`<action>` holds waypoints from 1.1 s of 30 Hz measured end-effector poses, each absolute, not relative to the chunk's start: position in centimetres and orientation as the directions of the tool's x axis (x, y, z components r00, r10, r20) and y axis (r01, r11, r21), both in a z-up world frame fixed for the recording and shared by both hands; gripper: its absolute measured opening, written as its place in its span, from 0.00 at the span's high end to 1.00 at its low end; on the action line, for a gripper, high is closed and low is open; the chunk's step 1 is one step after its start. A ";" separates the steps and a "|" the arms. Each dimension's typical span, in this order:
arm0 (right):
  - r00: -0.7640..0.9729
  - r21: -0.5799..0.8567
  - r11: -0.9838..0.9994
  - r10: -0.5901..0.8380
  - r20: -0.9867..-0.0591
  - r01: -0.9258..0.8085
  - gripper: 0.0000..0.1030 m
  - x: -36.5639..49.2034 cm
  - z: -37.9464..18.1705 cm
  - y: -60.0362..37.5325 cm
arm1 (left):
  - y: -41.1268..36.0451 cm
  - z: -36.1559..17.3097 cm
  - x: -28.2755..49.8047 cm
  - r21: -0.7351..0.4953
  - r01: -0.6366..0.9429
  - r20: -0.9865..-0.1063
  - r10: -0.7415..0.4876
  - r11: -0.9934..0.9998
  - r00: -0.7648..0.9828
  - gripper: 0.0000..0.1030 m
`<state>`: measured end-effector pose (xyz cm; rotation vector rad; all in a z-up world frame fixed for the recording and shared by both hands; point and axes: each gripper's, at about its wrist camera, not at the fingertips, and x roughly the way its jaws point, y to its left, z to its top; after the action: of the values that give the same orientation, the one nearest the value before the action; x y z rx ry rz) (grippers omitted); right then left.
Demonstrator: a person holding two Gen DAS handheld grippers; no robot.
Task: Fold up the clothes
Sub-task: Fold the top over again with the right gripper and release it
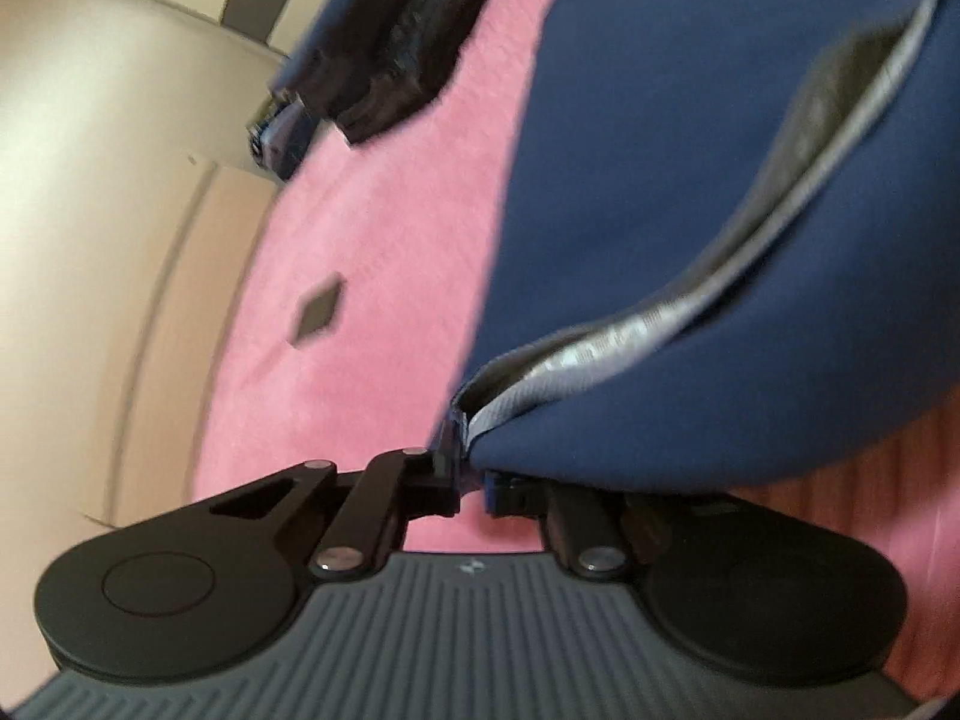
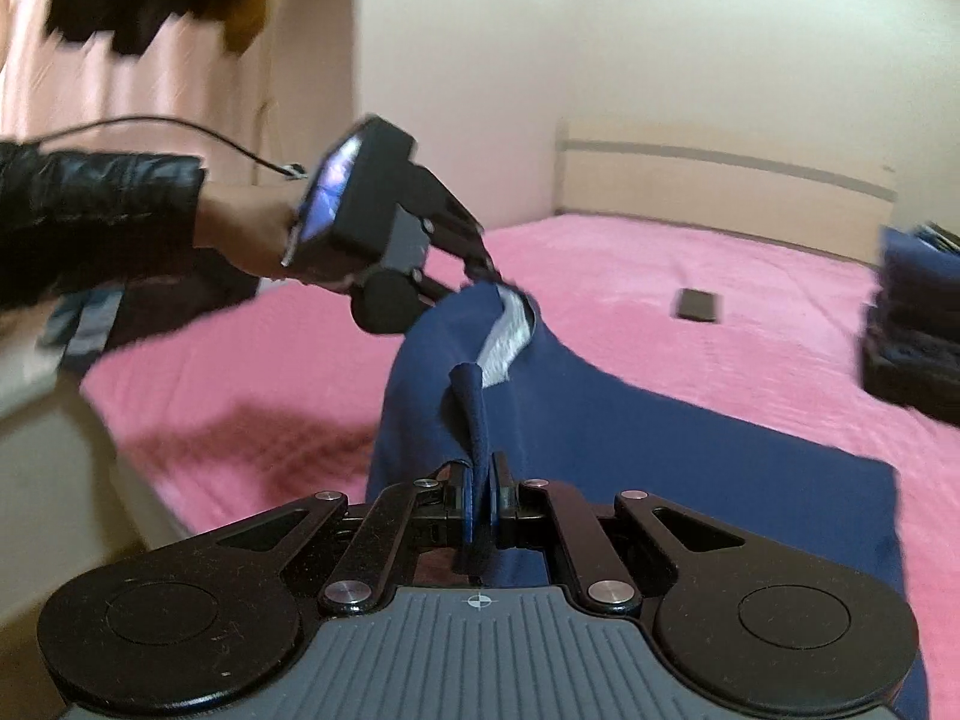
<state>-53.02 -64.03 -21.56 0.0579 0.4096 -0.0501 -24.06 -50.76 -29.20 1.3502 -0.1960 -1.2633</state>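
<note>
Navy garment lifted over the pink bed

The navy garment (image 2: 600,420) is pinched at its grey-lined edge by the left gripper (image 2: 489,276), centre frame; a fold is clamped by the right gripper (image 2: 478,501), low centre, above the bedspread (image 2: 690,276).

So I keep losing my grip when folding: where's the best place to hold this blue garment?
Hold the blue garment along its grey-lined hem, one corner per gripper, coming in from the near bed edge. The left gripper and right gripper already pinch there; the doubled edge looks firmer, and the rest drapes onto the pink bedspread.
</note>
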 end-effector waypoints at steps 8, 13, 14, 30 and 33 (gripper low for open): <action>0.909 0.247 0.912 -0.233 -0.344 0.327 0.98 -62.8 -21.6 -69.7 | -60.2 -23.0 -33.8 0.866 0.411 -0.421 -0.858 -0.283 0.296 0.95; 0.879 0.439 0.789 -0.258 -0.400 0.431 0.98 -65.9 -25.2 -74.0 | -68.8 -25.6 -40.3 0.852 0.356 -0.469 -0.863 -0.385 0.188 0.94; 0.873 0.471 0.761 -0.255 -0.415 0.446 0.98 -66.2 -25.9 -74.7 | -70.7 -27.0 -41.4 0.838 0.347 -0.498 -0.850 -0.421 0.171 0.94; 0.862 0.641 0.592 -0.213 -0.460 0.489 0.98 -68.6 -28.7 -76.2 | -70.2 -28.4 -37.6 0.598 0.736 -0.626 -0.758 -0.317 0.182 0.62; 0.851 0.646 0.567 -0.230 -0.472 0.511 0.97 -69.0 -29.0 -76.1 | -66.6 -29.2 -37.0 0.527 0.804 -0.662 -0.727 -0.276 0.184 0.62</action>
<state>-68.97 -76.12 -28.95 0.8655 0.3566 -0.4463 -37.02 -66.59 -29.22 1.1155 0.0931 -1.4775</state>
